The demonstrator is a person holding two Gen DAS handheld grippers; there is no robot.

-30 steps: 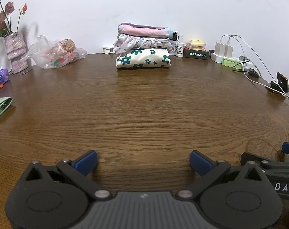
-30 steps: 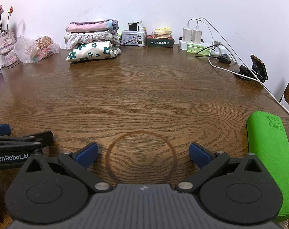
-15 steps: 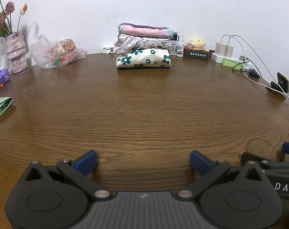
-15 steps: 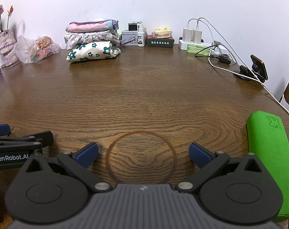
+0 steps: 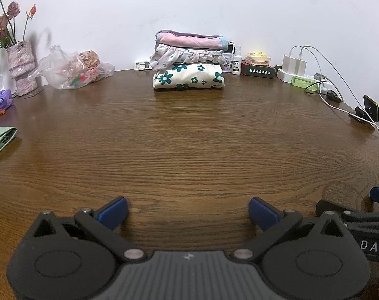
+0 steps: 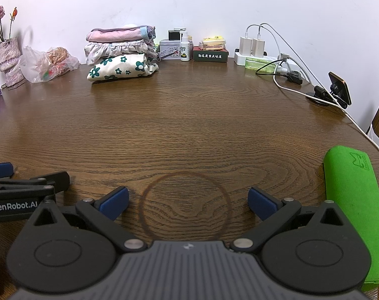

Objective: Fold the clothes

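Observation:
A stack of three folded clothes [image 5: 188, 65] [image 6: 120, 53] stands at the far side of the brown wooden table [image 5: 189, 145] [image 6: 189, 125]: a flowered cream piece at the bottom, a ruffled pale one in the middle, a pink one on top. My left gripper [image 5: 188, 213] rests low over the near table edge, open and holding nothing. My right gripper [image 6: 188, 203] sits beside it to the right, also open and holding nothing, over a faint ring mark in the wood. Each gripper shows at the edge of the other's view.
A flower vase [image 5: 20, 67] and a plastic bag [image 5: 74, 68] stand far left. Small boxes, a bottle [image 6: 184, 47], chargers with cables [image 6: 284, 67] and a phone on a stand [image 6: 338, 90] line the back right. A green pad [image 6: 354, 205] lies near right.

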